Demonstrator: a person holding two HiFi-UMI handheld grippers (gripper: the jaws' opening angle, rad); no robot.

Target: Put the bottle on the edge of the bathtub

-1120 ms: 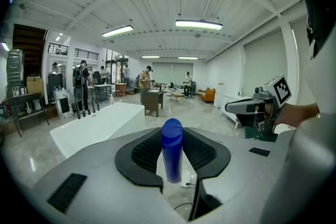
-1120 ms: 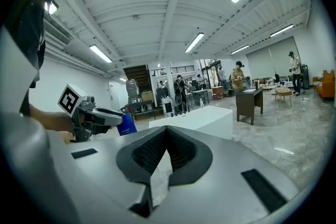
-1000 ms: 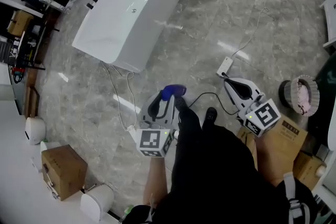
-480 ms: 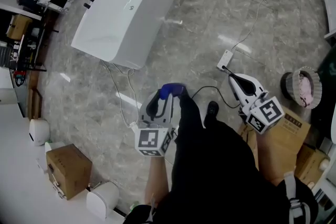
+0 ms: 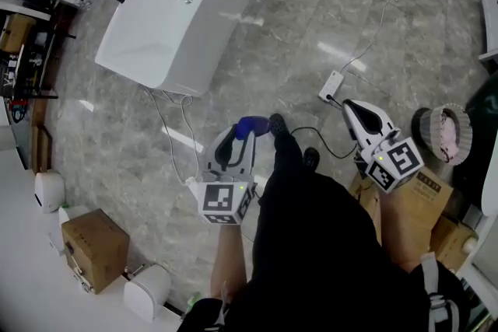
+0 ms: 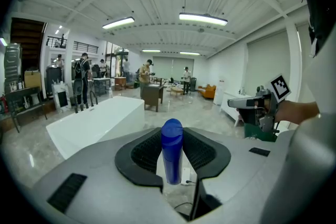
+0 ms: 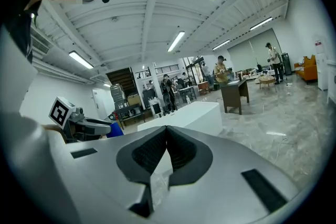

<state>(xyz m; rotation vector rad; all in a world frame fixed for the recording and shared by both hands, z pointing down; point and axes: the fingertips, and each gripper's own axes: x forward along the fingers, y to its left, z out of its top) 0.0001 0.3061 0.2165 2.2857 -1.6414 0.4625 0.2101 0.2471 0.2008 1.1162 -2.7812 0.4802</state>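
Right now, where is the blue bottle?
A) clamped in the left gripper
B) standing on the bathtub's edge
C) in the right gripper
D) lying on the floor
A: the blue bottle stands upright between the pads of the left gripper, with the bathtub apart across the floor.

Glossy grey marble floor [image 5: 327, 19] all round, with a cardboard box [image 5: 95, 249] at eight o'clock and a white power strip [image 5: 331, 87] at two. Overhead, long strip lights [image 6: 202, 19].

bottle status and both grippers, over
Left gripper shut on blue bottle, upright. Right gripper shut, empty. Bathtub ahead, bottle not on its edge yet. White cable on floor in between.
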